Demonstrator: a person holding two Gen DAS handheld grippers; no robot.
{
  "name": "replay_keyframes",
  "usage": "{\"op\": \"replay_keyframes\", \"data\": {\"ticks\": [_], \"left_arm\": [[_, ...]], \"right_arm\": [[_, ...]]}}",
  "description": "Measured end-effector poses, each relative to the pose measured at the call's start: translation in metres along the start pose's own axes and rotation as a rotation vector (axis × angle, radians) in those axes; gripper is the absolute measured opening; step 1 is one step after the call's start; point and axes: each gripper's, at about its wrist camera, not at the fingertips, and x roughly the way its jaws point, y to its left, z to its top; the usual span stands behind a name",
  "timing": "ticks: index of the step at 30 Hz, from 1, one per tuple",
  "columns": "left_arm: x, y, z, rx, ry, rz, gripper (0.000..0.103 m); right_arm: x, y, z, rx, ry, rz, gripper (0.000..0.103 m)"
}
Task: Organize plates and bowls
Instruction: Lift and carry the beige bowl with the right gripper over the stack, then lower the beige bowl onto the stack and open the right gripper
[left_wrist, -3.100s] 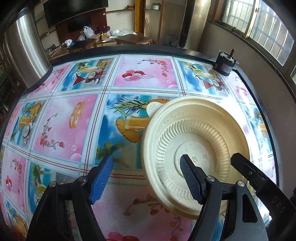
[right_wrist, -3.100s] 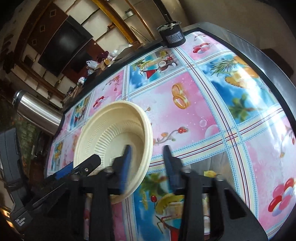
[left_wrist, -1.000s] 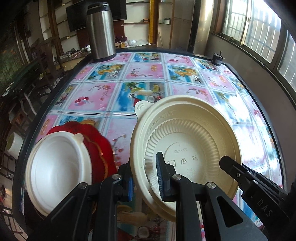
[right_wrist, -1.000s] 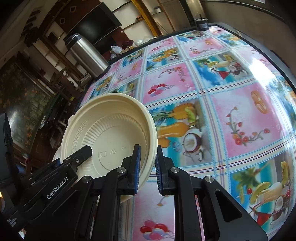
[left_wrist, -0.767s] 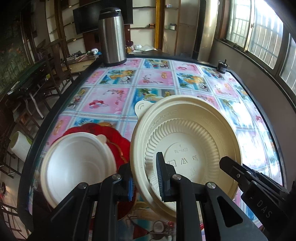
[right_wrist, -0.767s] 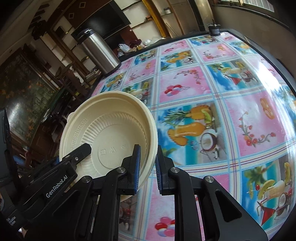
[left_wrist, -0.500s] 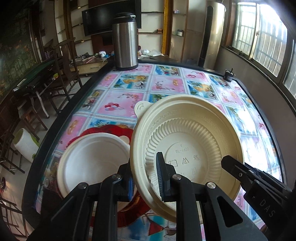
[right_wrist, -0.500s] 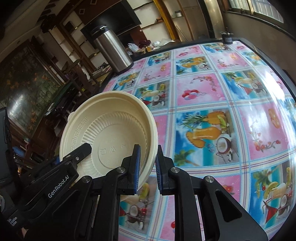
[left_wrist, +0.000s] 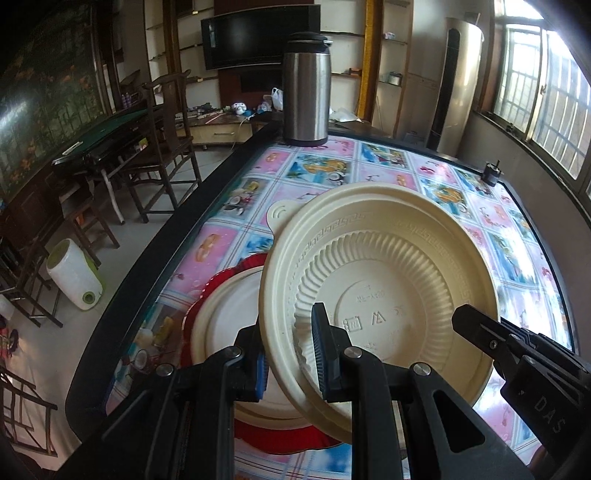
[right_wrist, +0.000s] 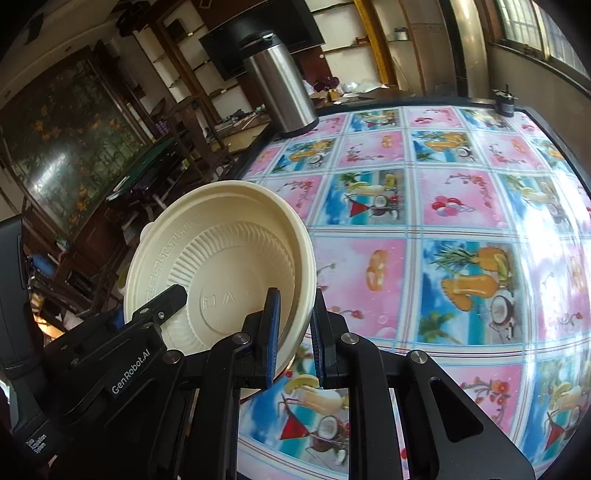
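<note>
Both grippers hold one cream bowl (left_wrist: 376, 280) by opposite rims, tilted above the table. My left gripper (left_wrist: 290, 360) is shut on its left rim. My right gripper (right_wrist: 293, 332) is shut on its right rim, and the bowl (right_wrist: 221, 269) fills the left of the right wrist view. Below the bowl, a white bowl (left_wrist: 225, 321) rests on a red plate (left_wrist: 280, 439) near the table's front left edge. The cream bowl partly hides both.
A steel thermos (left_wrist: 306, 88) stands at the table's far left corner, also in the right wrist view (right_wrist: 280, 92). A small black object (left_wrist: 491, 175) sits at the far right edge. The table's dark rim (left_wrist: 147, 258) runs on the left, with chairs beyond.
Both grippers carried the cream bowl left and back toward the table's front left. The white bowl and red plate came into view and now lie under it.
</note>
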Motion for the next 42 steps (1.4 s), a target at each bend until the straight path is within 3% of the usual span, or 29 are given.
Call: {"op": "replay_keyframes", "data": {"ticks": [14,42], "left_arm": [[0.013,0.033,-0.006,-0.050,0.020,0.030,0.019],[0.038,0.050,-0.016,-0.060,0.057,0.076,0.021]], "right_arm": [[0.025,0.036,-0.002,-0.065,0.044,0.025,0.016],[0.071,0.047,-0.009,-0.102,0.137,-0.009,0.019]]}}
